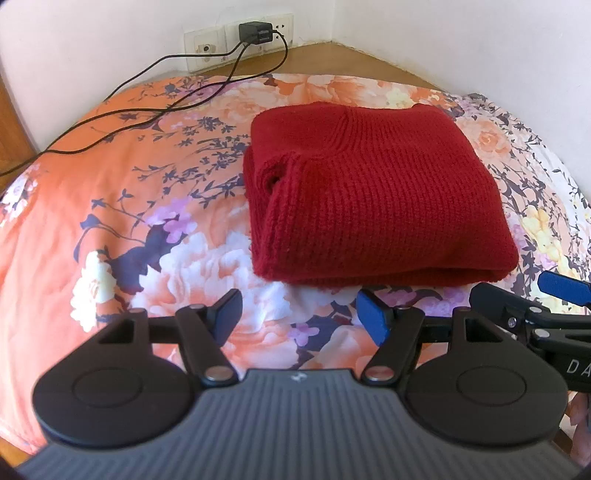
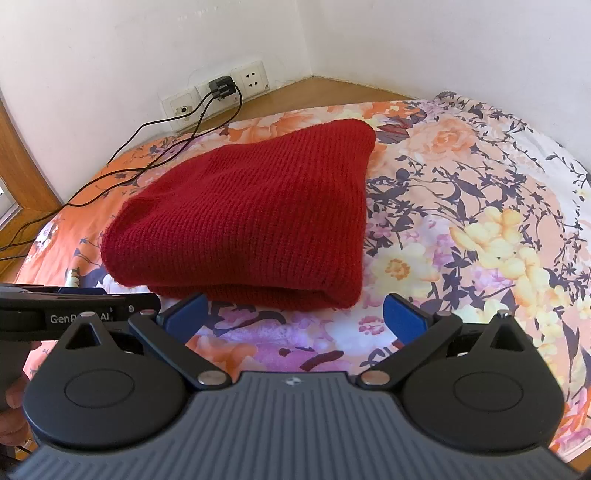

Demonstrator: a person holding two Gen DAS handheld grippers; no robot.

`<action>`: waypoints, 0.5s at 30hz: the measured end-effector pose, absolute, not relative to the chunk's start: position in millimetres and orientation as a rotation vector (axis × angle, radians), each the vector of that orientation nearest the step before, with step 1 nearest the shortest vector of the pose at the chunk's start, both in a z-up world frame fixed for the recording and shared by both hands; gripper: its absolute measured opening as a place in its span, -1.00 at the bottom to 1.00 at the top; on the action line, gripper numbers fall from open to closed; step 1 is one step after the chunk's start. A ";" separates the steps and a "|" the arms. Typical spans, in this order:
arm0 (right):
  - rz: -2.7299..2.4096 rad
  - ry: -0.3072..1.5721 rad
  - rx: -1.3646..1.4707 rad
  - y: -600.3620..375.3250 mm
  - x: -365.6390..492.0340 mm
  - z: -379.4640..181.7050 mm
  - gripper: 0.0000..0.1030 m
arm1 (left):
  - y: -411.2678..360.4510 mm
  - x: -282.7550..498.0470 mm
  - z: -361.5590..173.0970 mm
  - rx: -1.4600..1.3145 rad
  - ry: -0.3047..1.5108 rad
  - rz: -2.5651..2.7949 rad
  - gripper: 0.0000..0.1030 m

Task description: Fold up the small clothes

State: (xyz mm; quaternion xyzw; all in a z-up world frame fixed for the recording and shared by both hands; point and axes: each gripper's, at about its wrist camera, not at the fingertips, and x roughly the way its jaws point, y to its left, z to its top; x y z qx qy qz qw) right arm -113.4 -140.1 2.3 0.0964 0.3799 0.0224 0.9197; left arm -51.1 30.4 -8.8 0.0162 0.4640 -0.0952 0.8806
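Left wrist view: left gripper spread, empty, hovering over the bedspread just short of the near edge of the sweater. Sweater lies right of centre, already a compact rectangle of stacked layers, collar rib on top, a loose tuck at its left side. Right gripper enters at the right, beside the sweater's near right corner. Cables run from a charger at the far wall, well apart from the knit. Right wrist view: right gripper also spread, empty, just near of the sweater's folded edge; left gripper body at far left, its fingers not readable here. Judgement: fold looks essentially done; any remaining step is squaring. Do it well by pinching all layers at the near corners together, pressing flat, tucking the left bulge without dragging the stack. Containers: none in either view.
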 end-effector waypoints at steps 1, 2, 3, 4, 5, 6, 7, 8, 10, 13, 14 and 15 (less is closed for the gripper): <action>0.046 0.781 0.198 -140.0 -113.2 2.2 1.00 | 30.4 -50.7 -9.2 0.034 0.968 -0.199 0.36; 0.046 0.781 0.198 -140.0 -113.1 2.1 1.00 | 30.3 -50.5 -9.4 0.035 0.969 -0.200 0.36; 0.046 0.781 0.199 -140.0 -113.0 2.1 1.00 | 30.2 -50.2 -9.6 0.035 0.969 -0.200 0.36; 0.045 0.781 0.199 -139.9 -112.6 1.8 1.00 | 30.1 -50.0 -9.6 0.036 0.970 -0.201 0.36; 0.045 0.781 0.199 -140.1 -112.8 1.9 1.00 | 29.8 -50.1 -9.6 0.036 0.969 -0.200 0.36; 0.046 0.782 0.199 -140.4 -112.0 1.2 1.00 | 29.6 -49.9 -9.7 0.037 0.969 -0.200 0.36; 0.046 0.782 0.199 -140.4 -111.9 1.1 1.00 | 29.6 -49.6 -9.8 0.037 0.969 -0.200 0.36; 0.046 0.782 0.199 -140.4 -111.8 1.0 1.00 | 29.5 -49.4 -10.0 0.038 0.970 -0.201 0.36; 0.046 0.782 0.199 -140.1 -111.3 0.8 1.00 | 29.4 -48.8 -10.0 0.039 0.971 -0.202 0.36; 0.047 0.782 0.198 -140.0 -110.2 -0.2 1.00 | 29.2 -48.4 -10.1 0.040 0.971 -0.203 0.36; 0.047 0.782 0.199 -140.1 -110.2 -0.2 1.00 | 29.5 -47.9 -10.2 0.041 0.971 -0.204 0.36; 0.047 0.782 0.199 -140.1 -110.2 -0.1 1.00 | 29.3 -47.9 -10.2 0.041 0.971 -0.204 0.36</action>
